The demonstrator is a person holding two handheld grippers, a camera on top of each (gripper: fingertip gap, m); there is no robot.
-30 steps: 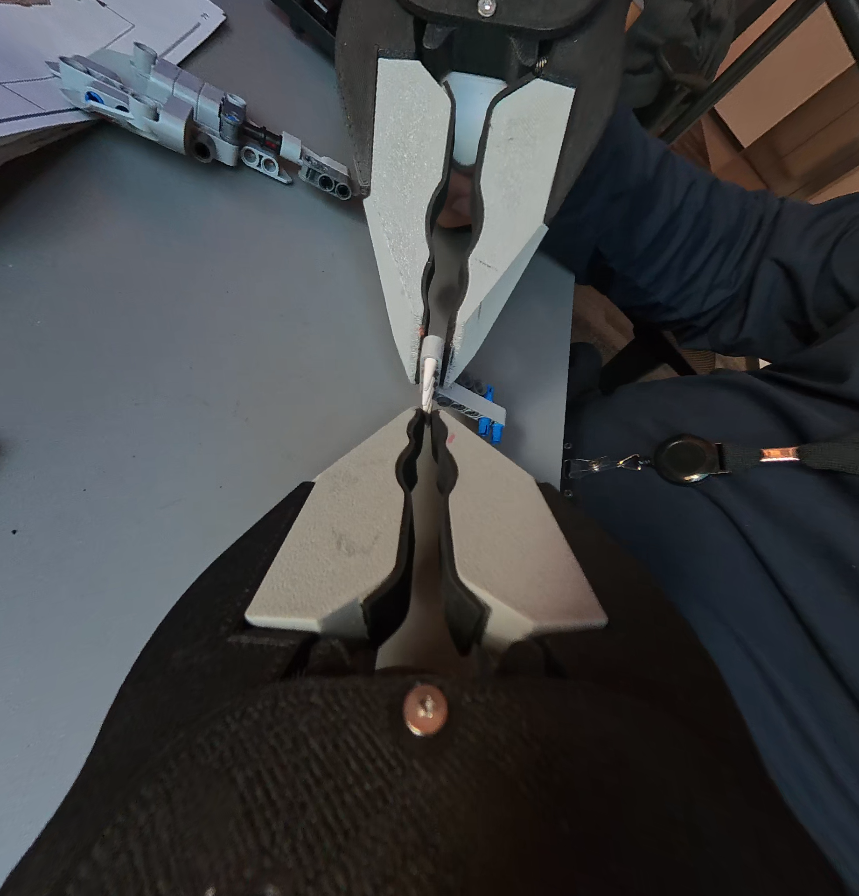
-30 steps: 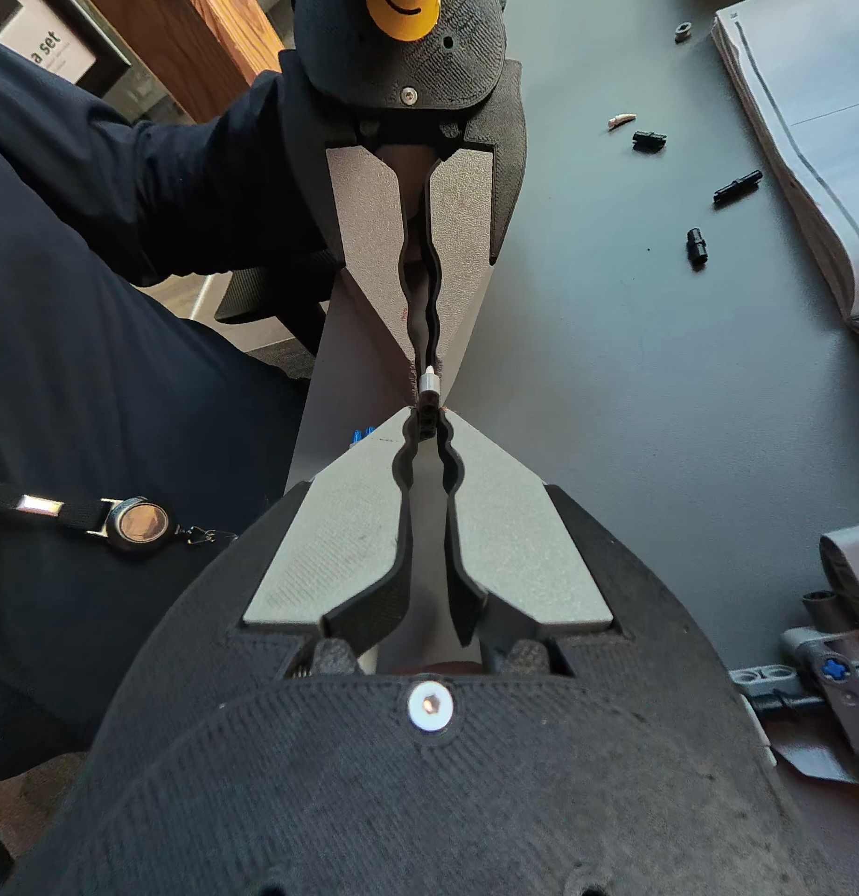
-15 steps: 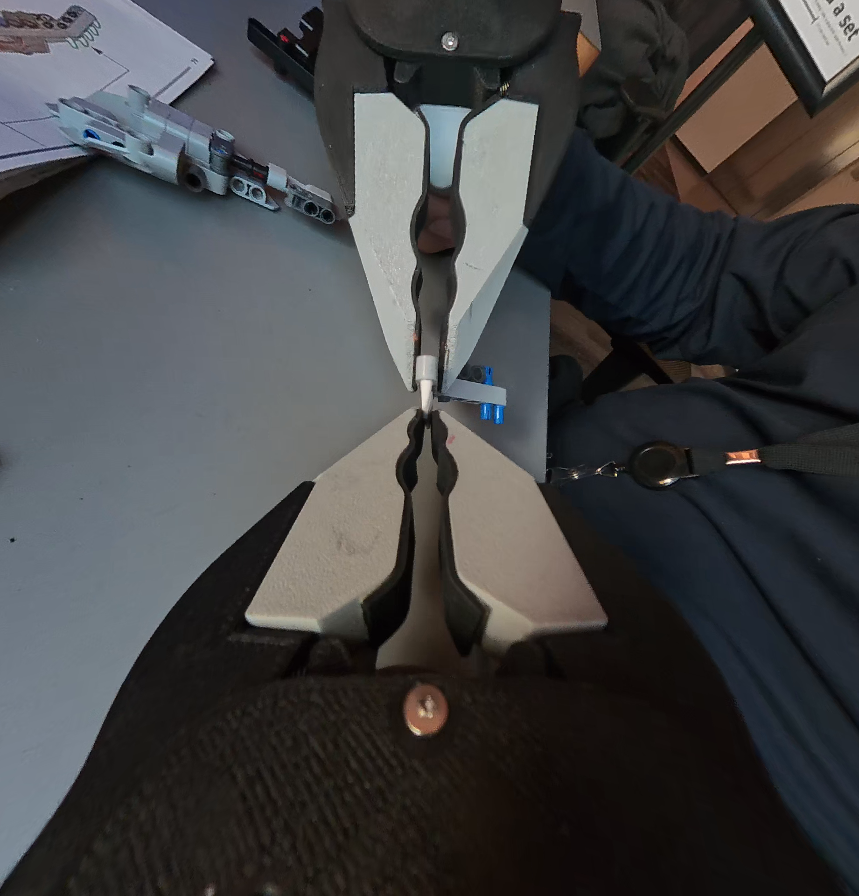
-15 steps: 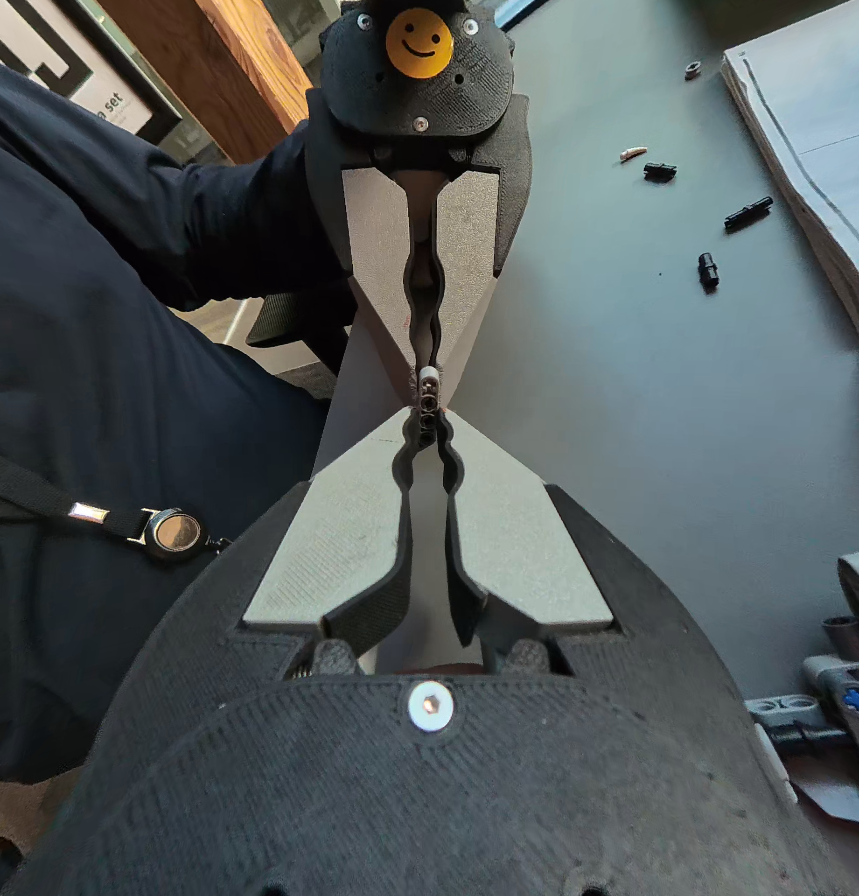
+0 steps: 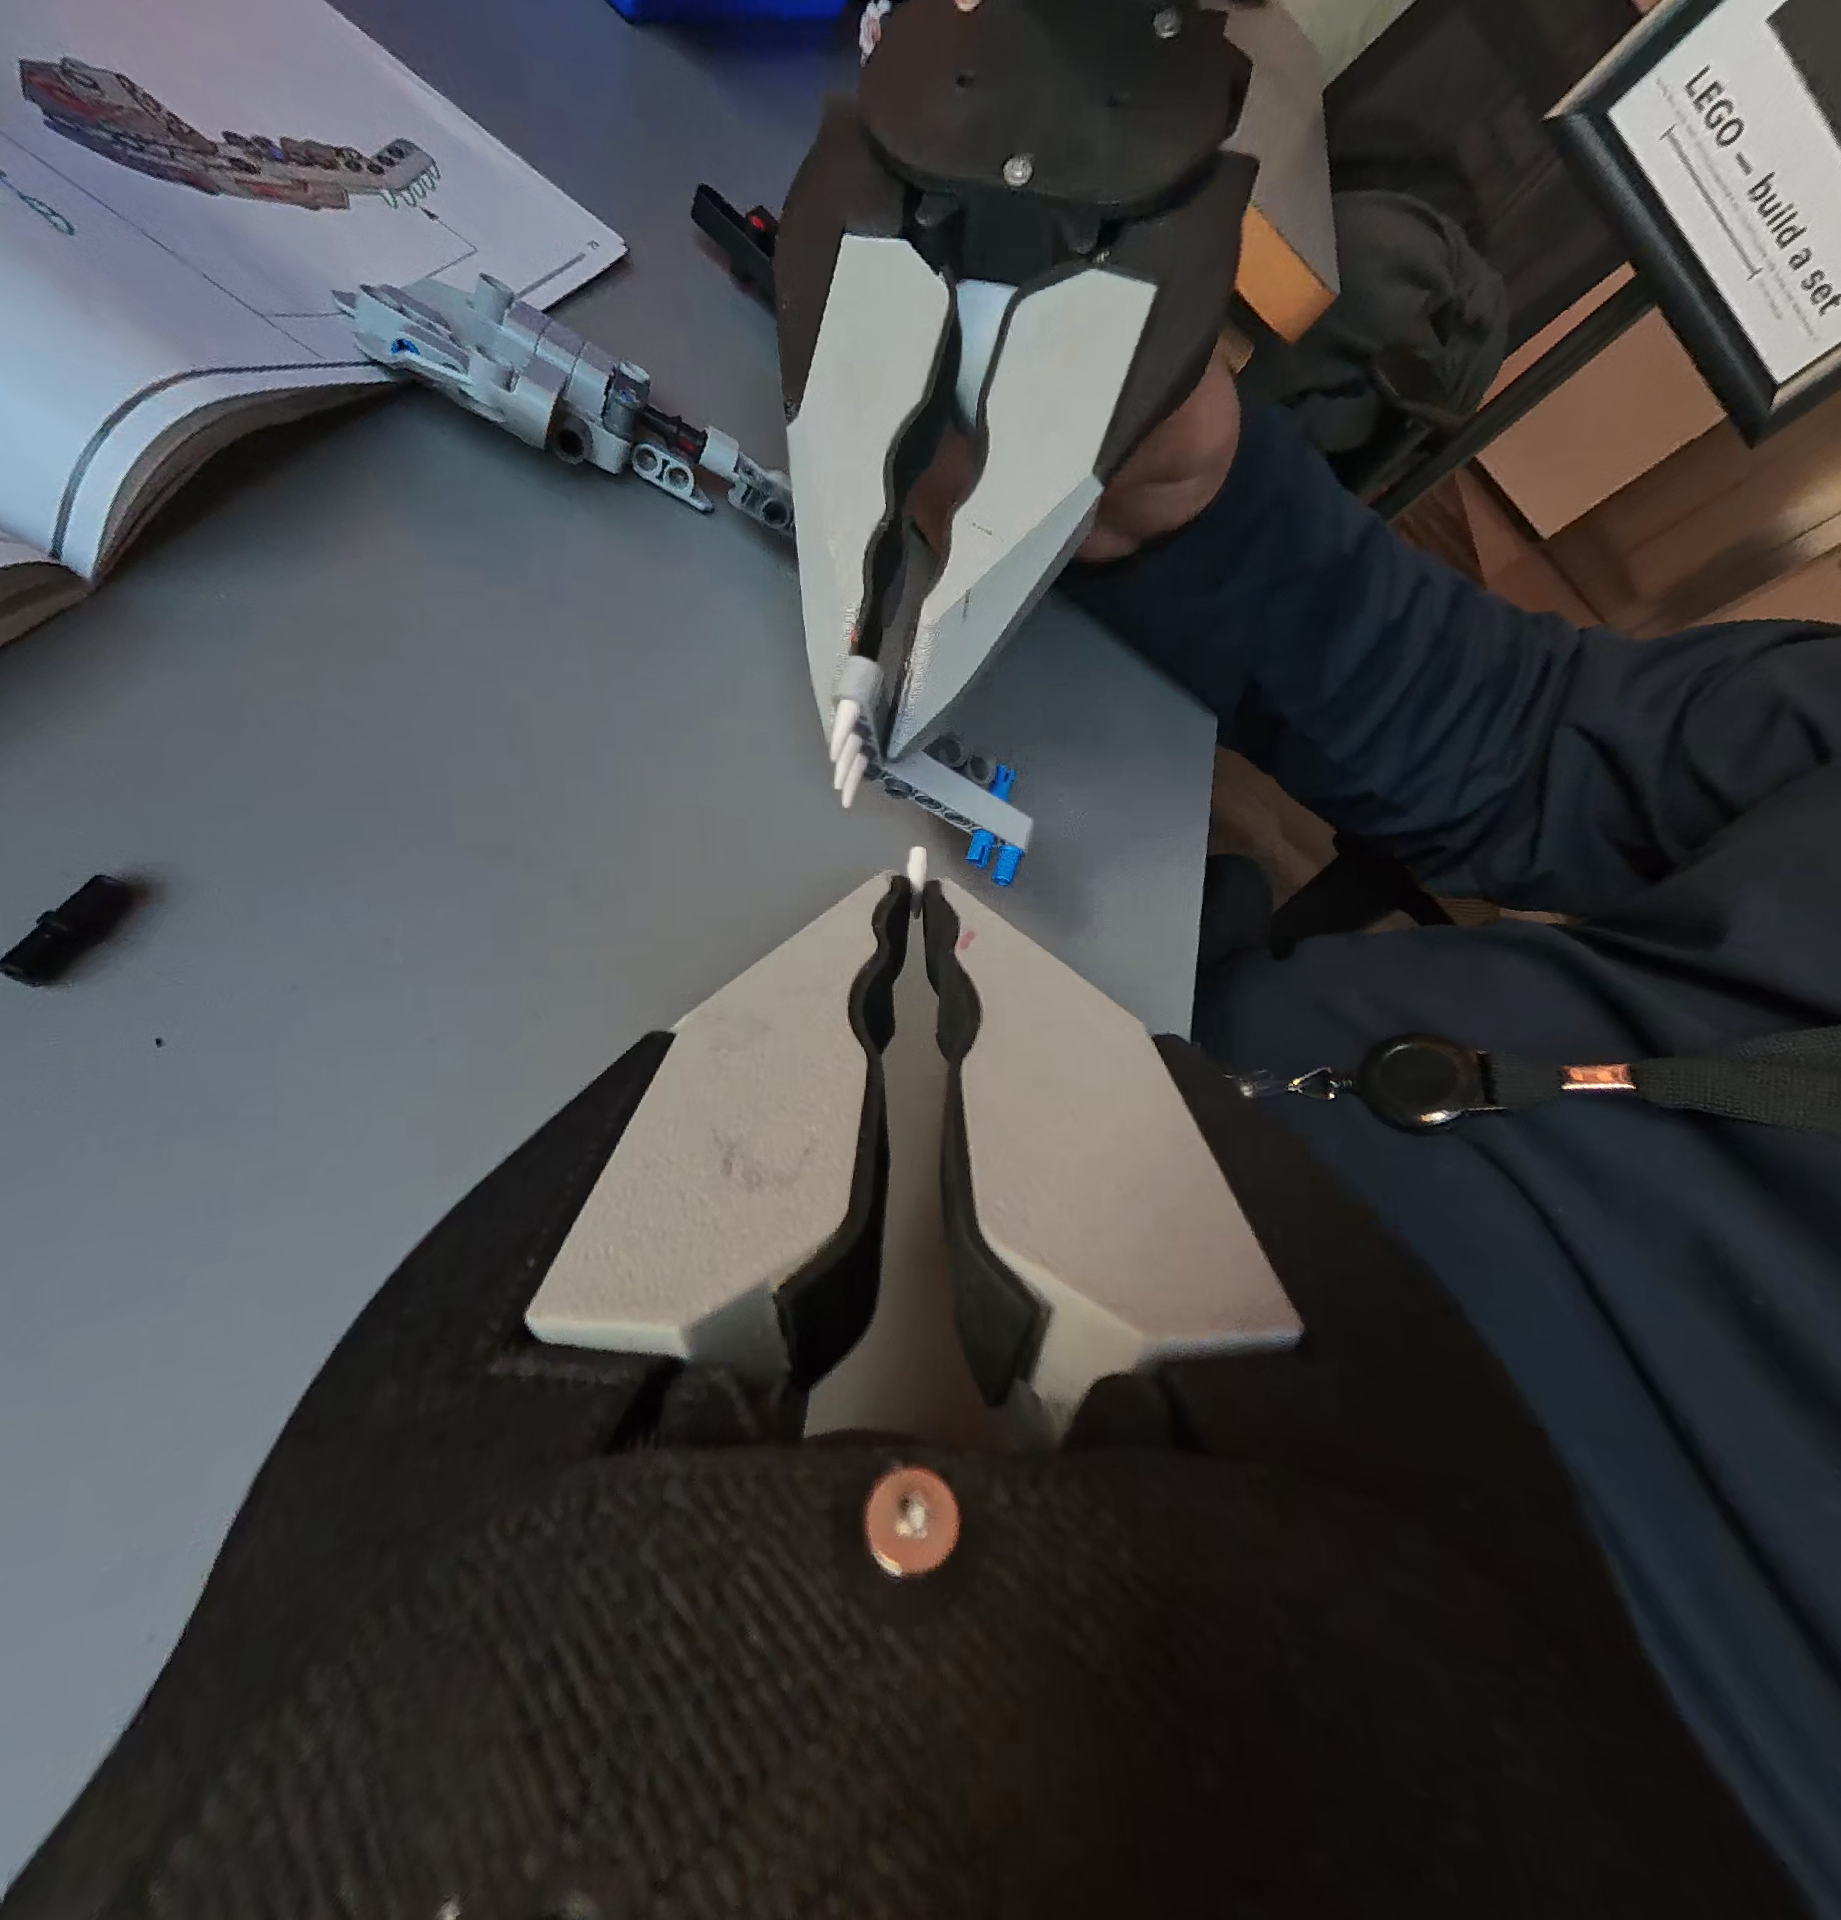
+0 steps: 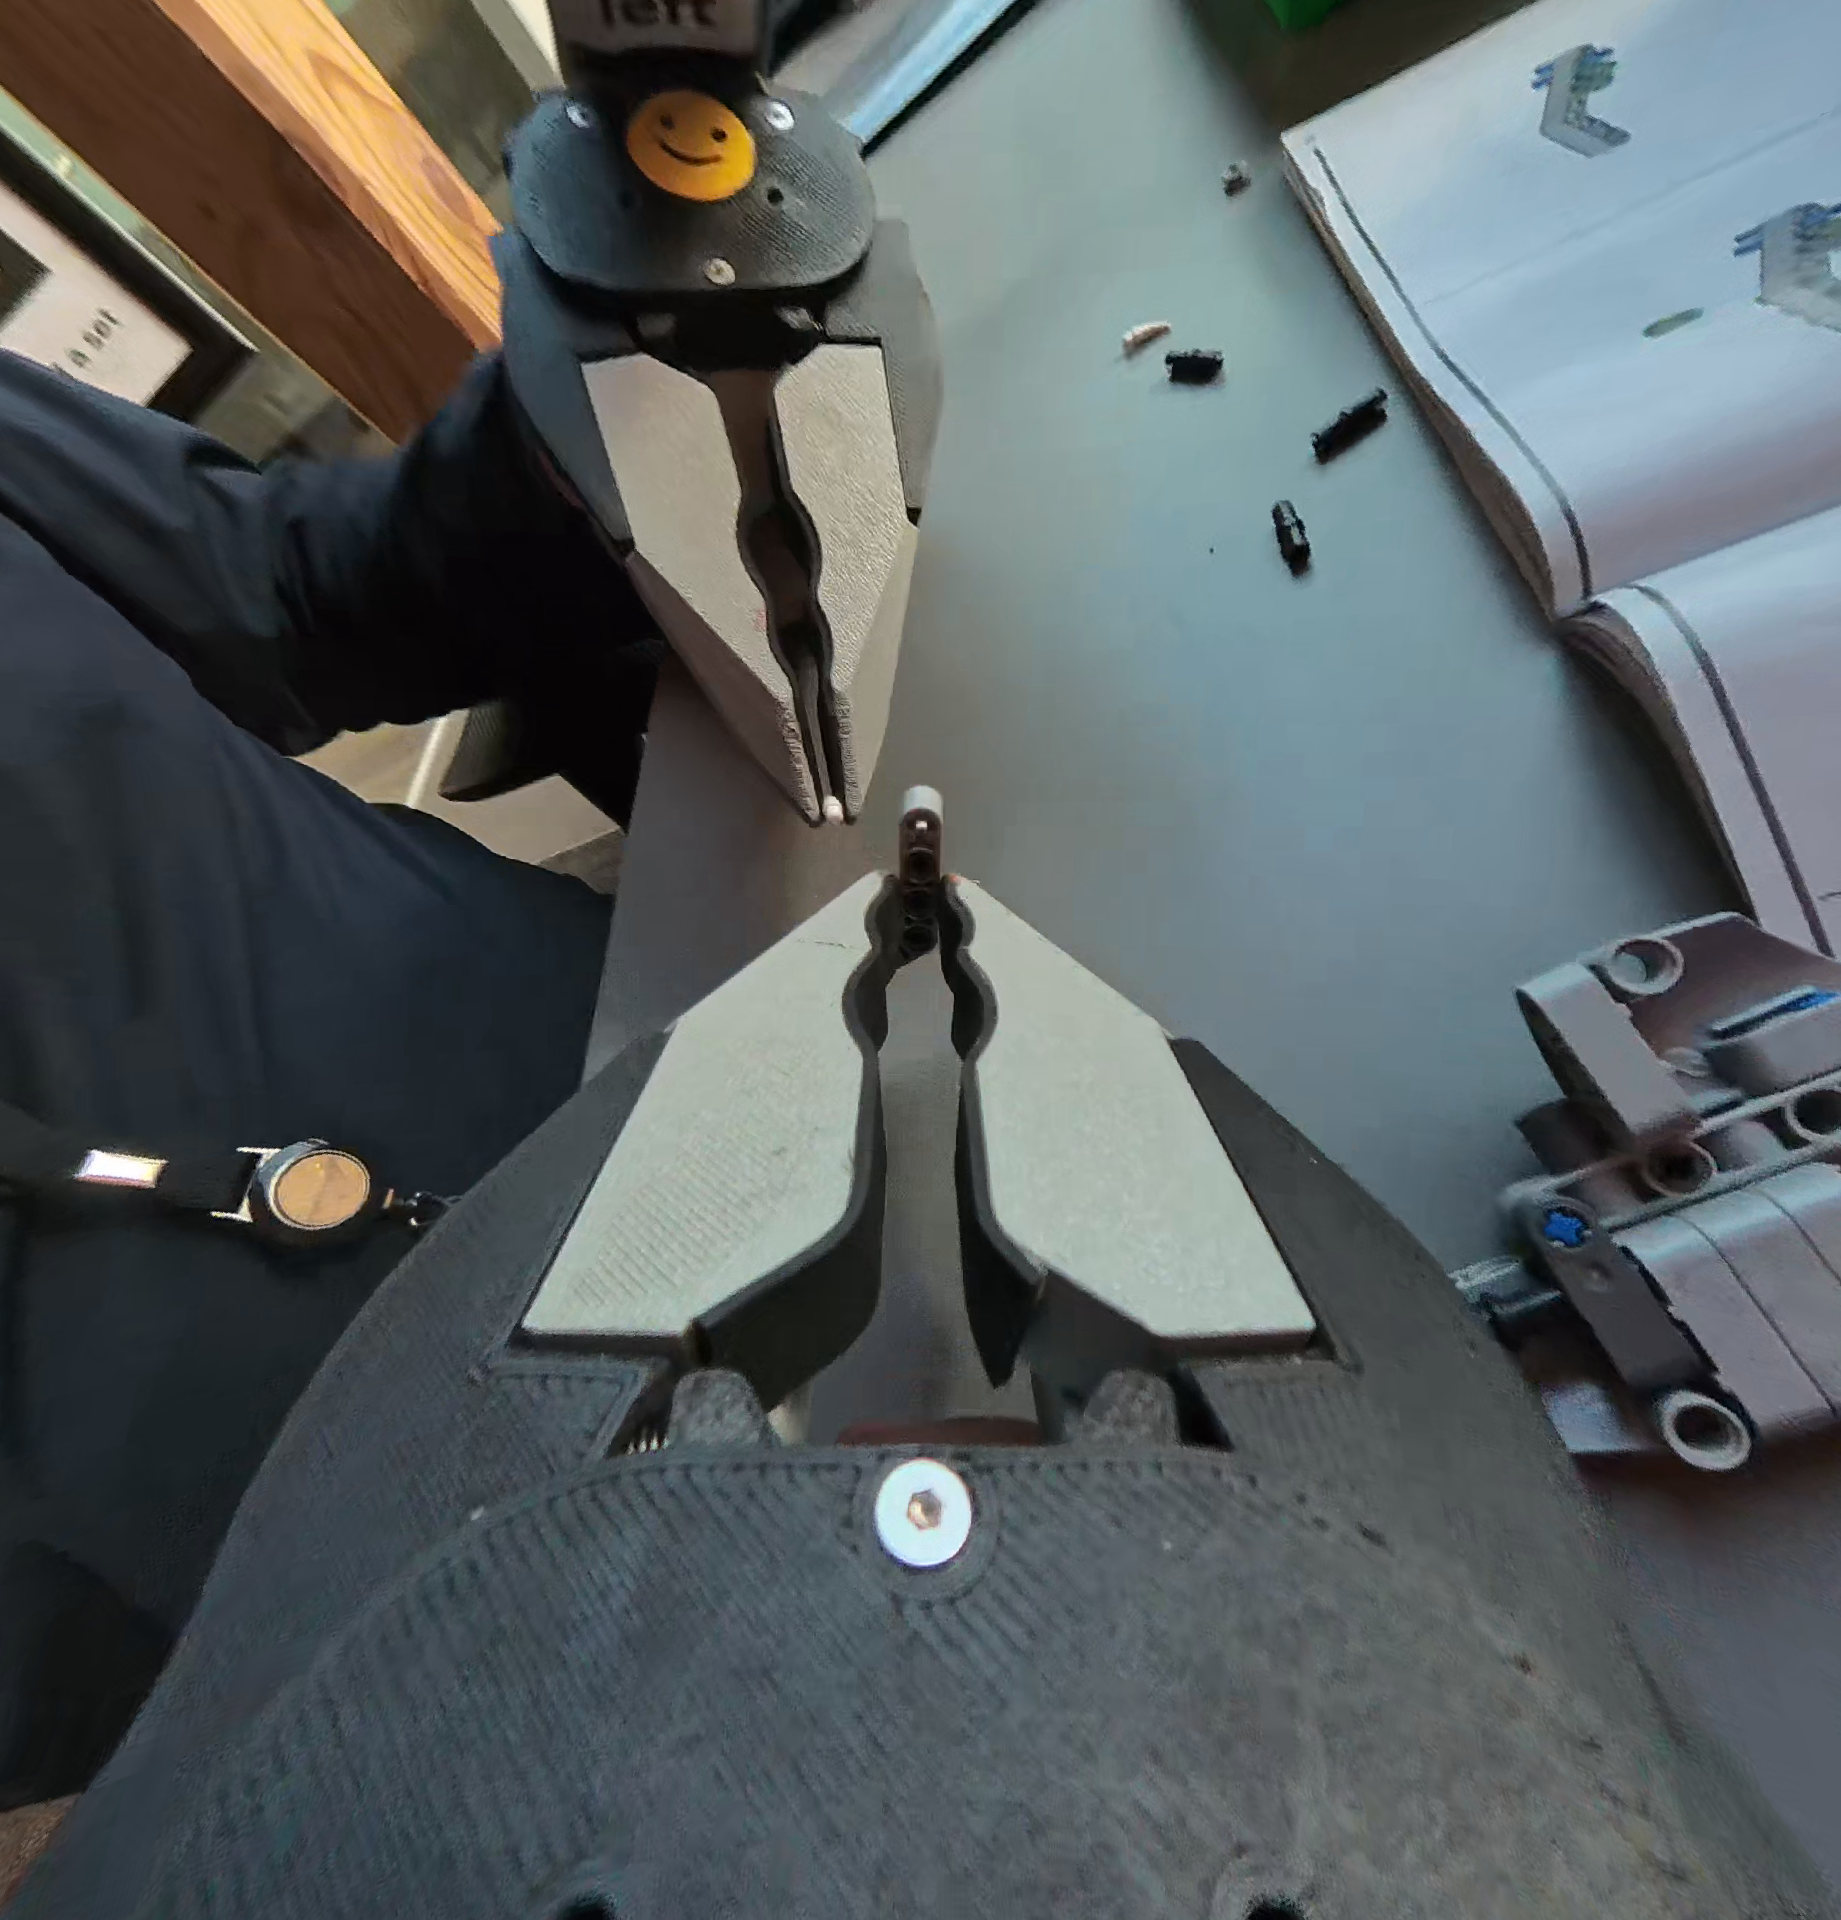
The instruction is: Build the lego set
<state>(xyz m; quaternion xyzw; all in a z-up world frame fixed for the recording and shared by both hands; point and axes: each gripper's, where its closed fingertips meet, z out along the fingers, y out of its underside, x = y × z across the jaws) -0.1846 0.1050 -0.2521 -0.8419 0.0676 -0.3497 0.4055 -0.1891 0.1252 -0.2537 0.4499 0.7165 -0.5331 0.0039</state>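
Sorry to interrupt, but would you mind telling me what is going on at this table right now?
A person is building a lego set with two handheld grippers. The left gripper is shut on a small white pin. The right gripper is shut on a dark beam that already carries white pins. The two tips are apart above the grey table. A part-built grey model and an open manual lie farther off.
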